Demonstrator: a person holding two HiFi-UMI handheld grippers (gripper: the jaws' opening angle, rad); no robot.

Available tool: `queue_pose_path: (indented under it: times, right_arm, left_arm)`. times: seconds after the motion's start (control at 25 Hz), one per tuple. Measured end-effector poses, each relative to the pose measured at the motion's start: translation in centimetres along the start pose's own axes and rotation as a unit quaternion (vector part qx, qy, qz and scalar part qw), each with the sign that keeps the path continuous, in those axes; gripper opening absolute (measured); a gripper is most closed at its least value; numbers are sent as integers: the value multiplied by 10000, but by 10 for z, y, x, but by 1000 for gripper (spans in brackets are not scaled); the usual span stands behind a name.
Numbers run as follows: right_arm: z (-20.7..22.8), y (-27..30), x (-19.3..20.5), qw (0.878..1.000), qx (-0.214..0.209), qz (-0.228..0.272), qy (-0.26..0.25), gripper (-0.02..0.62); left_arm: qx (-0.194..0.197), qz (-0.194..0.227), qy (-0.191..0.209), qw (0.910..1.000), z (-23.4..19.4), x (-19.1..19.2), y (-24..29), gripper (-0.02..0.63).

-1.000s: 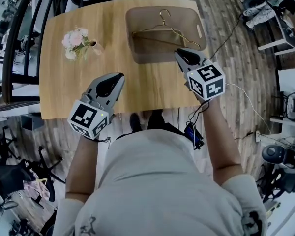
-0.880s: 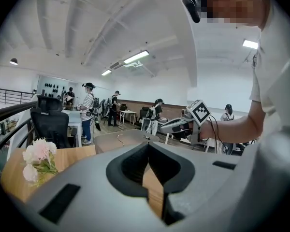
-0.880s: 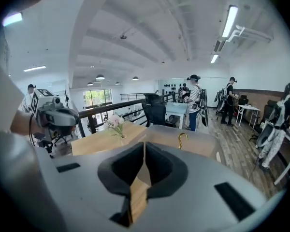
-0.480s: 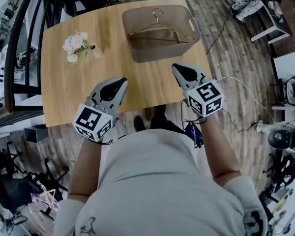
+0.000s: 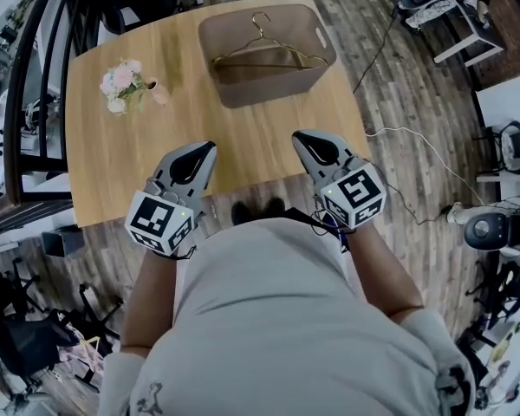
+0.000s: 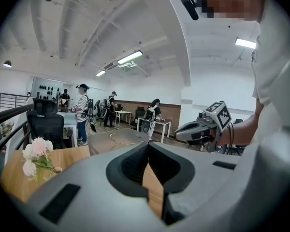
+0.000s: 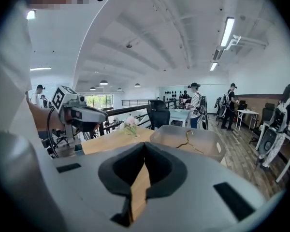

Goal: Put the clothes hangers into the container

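Observation:
A gold wire clothes hanger [image 5: 262, 55] lies inside the brown container [image 5: 321, 45] at the far end of the wooden table [image 5: 113, 159]. Both grippers hover over the table's near edge, well short of the container. My left gripper [image 5: 210, 148] is shut and empty, its tips meeting in the left gripper view [image 6: 148, 145]. My right gripper [image 5: 299, 135] is also shut with nothing in it [image 7: 145, 144]. The right gripper view shows the container [image 7: 210, 146] and the hanger [image 7: 187, 138] ahead and to the right.
A small vase of pale flowers [image 5: 121, 83] stands on the table's left side. A black railing [image 5: 30, 76] runs along the left. Cables [image 5: 407, 137] trail over the wooden floor on the right. People and desks fill the room's background [image 6: 82, 112].
Both grippers have drawn back toward the person. The right one moved farther, from the container's near wall to the table's front edge. The hanger stays in the container.

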State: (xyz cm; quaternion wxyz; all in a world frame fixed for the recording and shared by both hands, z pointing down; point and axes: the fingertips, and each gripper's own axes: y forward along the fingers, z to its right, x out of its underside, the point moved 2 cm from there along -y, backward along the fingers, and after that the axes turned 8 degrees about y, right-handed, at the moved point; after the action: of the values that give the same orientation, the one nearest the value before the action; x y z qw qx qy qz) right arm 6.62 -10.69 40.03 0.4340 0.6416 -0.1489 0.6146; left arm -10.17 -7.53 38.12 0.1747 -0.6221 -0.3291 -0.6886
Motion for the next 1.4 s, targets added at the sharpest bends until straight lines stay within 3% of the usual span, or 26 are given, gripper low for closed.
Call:
queue_pose_path:
  times: [0.84,1.12,1.4]
  right_arm:
    - [49,-93,23,9997,-161,93,-132,6]
    - [28,-101,33,9998,-117,142,-47,6]
    - [-26,-95,34,9998,-81,198,-24,6]
  left_arm:
    - [104,76,-227,9997,84,-6,48,6]
    - [258,-8,-53,9997,94,-7,33,6]
    - [382,-78,19,9992,93,-2,-18,6]
